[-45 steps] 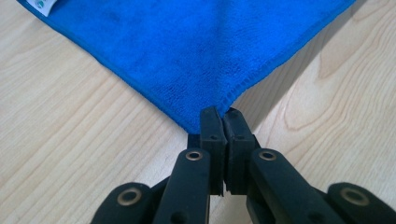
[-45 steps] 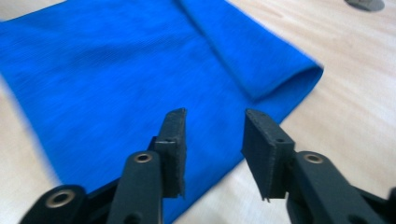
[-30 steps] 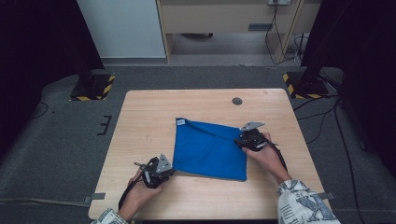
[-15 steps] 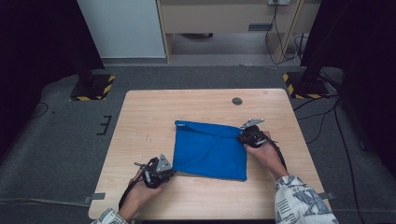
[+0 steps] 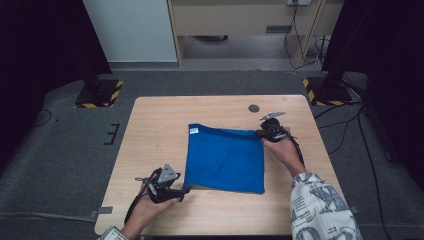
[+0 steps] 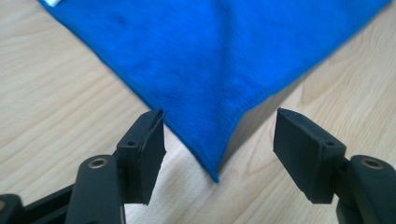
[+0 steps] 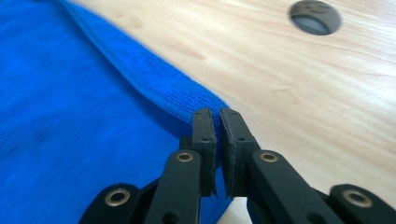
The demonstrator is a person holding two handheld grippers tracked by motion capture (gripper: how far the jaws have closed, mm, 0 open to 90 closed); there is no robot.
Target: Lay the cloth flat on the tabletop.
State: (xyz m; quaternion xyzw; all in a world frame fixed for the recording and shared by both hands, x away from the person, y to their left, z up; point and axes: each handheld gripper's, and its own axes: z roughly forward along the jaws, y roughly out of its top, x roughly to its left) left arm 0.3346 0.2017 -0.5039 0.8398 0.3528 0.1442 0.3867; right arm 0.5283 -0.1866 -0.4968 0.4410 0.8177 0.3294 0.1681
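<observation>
On the table (image 5: pixel 150 120) lies a blue cloth (image 5: pixel 225 157), spread flat. Left gripper (image 5: pixel 184 190) has just been opening; its jaws stand apart around the near left corner, not pressing. Right gripper (image 5: pixel 260 133) is clamped on the far right corner.

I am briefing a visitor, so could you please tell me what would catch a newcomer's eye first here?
A blue cloth lies spread in the middle of the table. The right gripper is shut on its far right corner. The left gripper has just been opening, and the near left corner lies between its jaws, unpinched.
</observation>
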